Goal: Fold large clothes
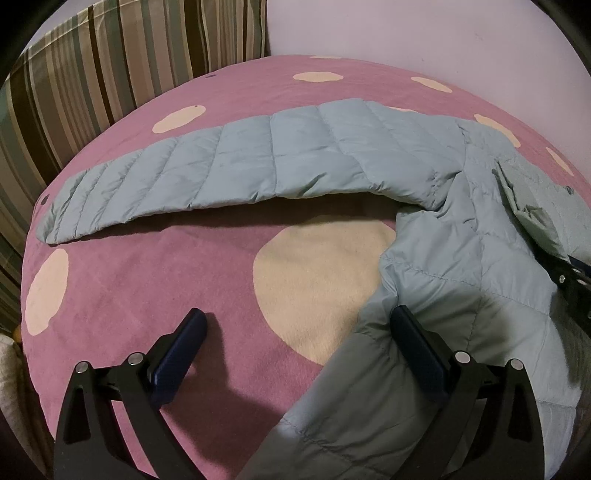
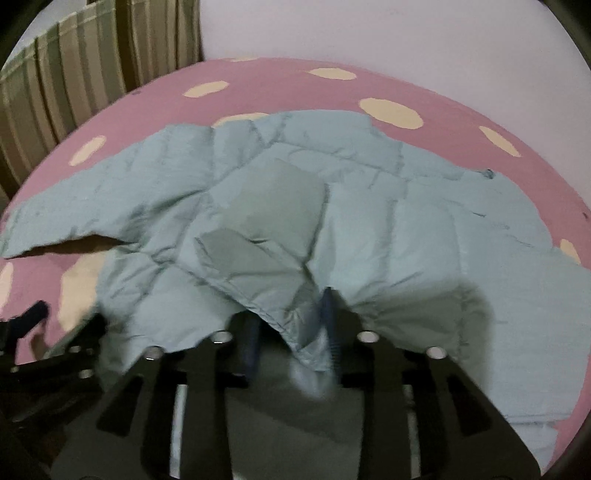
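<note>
A light blue quilted puffer jacket (image 1: 280,158) lies on a pink bed cover with cream dots (image 1: 147,273). One sleeve stretches across to the left in the left wrist view. My left gripper (image 1: 299,325) is open just above the cover; its right finger (image 1: 417,347) rests against the jacket's edge, its left finger over bare cover. In the right wrist view the jacket (image 2: 369,221) fills the middle. My right gripper (image 2: 291,317) is shut on a bunched fold of the jacket's hem and lifts it. The right gripper also shows at the right edge of the left wrist view (image 1: 572,280).
A striped curtain (image 1: 92,74) hangs at the back left. A pale wall (image 1: 424,33) stands behind the bed. The left gripper's dark body (image 2: 37,332) shows at the lower left of the right wrist view.
</note>
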The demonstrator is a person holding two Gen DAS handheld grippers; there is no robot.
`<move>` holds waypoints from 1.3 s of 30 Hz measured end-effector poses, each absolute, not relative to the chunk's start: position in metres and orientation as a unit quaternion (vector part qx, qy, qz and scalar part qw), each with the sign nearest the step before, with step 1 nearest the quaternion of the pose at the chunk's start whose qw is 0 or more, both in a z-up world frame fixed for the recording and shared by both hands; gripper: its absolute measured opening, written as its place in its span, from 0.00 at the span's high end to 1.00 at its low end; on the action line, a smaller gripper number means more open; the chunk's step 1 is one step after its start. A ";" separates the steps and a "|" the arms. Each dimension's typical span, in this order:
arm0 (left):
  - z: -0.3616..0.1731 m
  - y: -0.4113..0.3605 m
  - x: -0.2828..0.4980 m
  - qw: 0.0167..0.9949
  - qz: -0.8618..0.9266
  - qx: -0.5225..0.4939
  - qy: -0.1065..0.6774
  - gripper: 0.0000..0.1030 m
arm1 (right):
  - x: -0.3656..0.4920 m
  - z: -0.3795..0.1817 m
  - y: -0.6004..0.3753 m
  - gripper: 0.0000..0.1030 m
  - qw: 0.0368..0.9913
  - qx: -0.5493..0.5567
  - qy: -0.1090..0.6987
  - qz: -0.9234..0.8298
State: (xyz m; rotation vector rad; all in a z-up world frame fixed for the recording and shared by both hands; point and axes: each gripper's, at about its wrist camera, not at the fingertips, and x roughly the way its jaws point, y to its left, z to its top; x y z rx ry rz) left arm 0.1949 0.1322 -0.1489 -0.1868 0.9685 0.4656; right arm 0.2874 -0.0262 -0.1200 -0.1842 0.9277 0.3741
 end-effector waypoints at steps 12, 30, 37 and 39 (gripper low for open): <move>-0.149 0.132 0.195 0.855 0.220 -0.091 0.461 0.04 | 0.232 -0.041 -0.144 0.56 0.921 0.016 0.365 0.131; -0.150 0.131 0.196 0.854 0.222 -0.089 0.462 0.04 | 0.249 -0.106 -0.245 0.57 0.898 0.061 0.434 -0.043; -0.152 0.131 0.196 0.854 0.220 -0.092 0.463 0.04 | 0.262 -0.116 -0.239 0.53 0.893 0.058 0.445 -0.028; -0.152 0.130 0.197 0.853 0.221 -0.090 0.463 0.04 | 0.268 -0.127 -0.233 0.51 0.890 0.044 0.453 -0.027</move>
